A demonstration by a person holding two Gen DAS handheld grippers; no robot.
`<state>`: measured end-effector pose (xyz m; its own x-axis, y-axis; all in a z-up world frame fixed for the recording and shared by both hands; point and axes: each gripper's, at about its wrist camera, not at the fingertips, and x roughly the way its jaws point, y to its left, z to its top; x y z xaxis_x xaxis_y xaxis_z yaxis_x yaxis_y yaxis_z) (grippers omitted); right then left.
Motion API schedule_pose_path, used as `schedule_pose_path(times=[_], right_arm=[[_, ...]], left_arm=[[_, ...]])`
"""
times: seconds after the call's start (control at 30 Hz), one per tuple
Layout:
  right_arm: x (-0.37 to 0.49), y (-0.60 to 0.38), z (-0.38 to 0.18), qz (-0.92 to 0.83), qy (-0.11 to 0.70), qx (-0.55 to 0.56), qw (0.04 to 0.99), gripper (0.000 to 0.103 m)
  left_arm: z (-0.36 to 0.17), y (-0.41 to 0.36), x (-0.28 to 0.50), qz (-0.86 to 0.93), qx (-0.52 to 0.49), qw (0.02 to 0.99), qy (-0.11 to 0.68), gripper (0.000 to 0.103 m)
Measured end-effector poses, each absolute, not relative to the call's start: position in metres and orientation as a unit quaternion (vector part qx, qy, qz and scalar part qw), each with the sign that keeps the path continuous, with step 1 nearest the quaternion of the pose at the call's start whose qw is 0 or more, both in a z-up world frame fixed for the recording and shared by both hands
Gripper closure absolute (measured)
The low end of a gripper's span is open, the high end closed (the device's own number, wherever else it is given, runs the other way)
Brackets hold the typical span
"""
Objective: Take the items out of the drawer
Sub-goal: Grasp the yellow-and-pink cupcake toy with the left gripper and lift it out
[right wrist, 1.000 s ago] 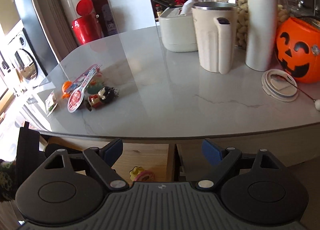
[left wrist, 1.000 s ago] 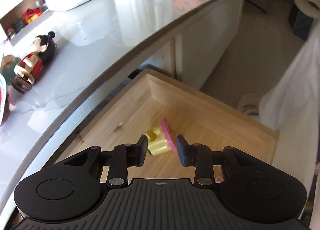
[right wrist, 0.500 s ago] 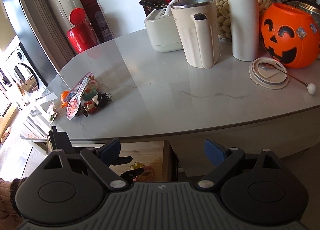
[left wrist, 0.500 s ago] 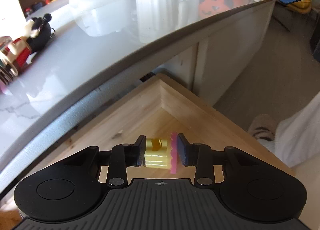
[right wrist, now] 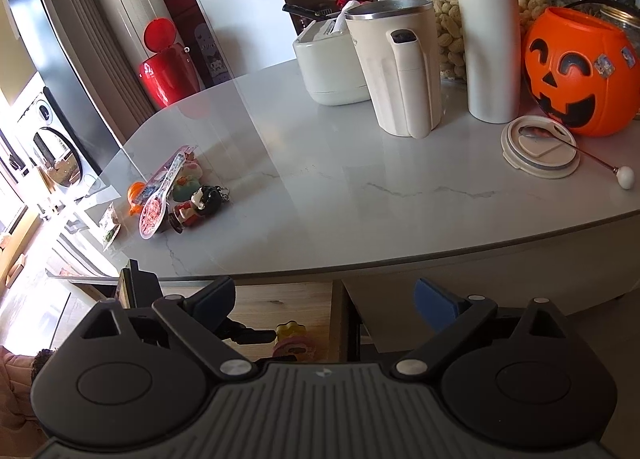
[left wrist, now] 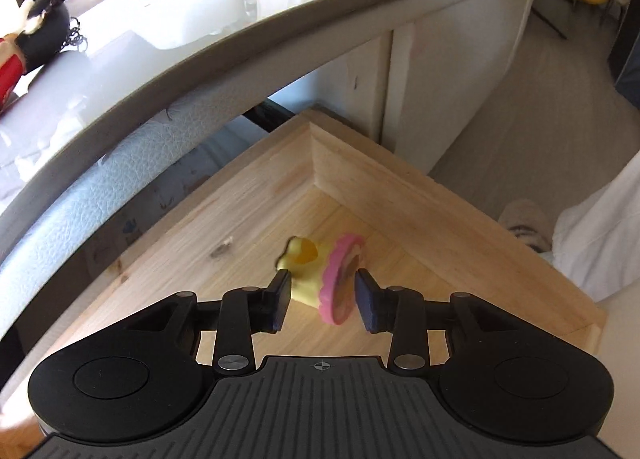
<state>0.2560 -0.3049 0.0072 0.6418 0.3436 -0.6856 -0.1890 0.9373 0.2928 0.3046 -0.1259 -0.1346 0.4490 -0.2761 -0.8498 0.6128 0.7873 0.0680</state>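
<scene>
- Down inside the open wooden drawer (left wrist: 384, 195), near its far corner, lies a small yellow-and-pink toy (left wrist: 320, 279), a yellow body with a pink frilled disc on one end.
- Left gripper (left wrist: 322, 299) reaches into the drawer with the toy between its pads; the jaws have just been opening, a gap shows on the pink side, and whether the other pad touches the yellow body cannot be told.
- Right gripper (right wrist: 320, 299) hangs in front of the countertop (right wrist: 360, 195) edge, its jaws spread wide after just opening, nothing between them.
- Overhanging countertop edge crosses above the drawer's back part.
- On the counter, well apart from the drawer: a small doll figure (right wrist: 198, 205) among trinkets, a cream jug (right wrist: 400, 67), a tall tumbler (right wrist: 486, 27), an orange pumpkin bucket (right wrist: 580, 71) and a round lid (right wrist: 540, 151).
</scene>
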Motion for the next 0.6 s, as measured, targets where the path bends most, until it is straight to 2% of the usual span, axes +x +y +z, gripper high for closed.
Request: schedule_pose_path(times=[0.13,0.33,0.4,0.6], right_arm=[[0.255,-0.304,0.007,0.148,0.396,0.094,0.902,0.001],[0.256,-0.305,0.007,0.15,0.397,0.098,0.9,0.0],[0.256,-0.304,0.007,0.15,0.397,0.096,0.9,0.0],[0.257,-0.306,0.007,0.148,0.4,0.1,0.899,0.0]], left_arm=[[-0.141,-0.125,0.31,-0.238,0.191,0.842,0.445,0.06],[-0.15,-0.134,0.316,-0.249,0.205,0.853,0.411,0.06],[-0.153,-0.136,0.32,-0.249,0.199,0.855,0.41,0.053],[-0.16,-0.151,0.323,-0.263,0.199,0.857,0.397,0.046]])
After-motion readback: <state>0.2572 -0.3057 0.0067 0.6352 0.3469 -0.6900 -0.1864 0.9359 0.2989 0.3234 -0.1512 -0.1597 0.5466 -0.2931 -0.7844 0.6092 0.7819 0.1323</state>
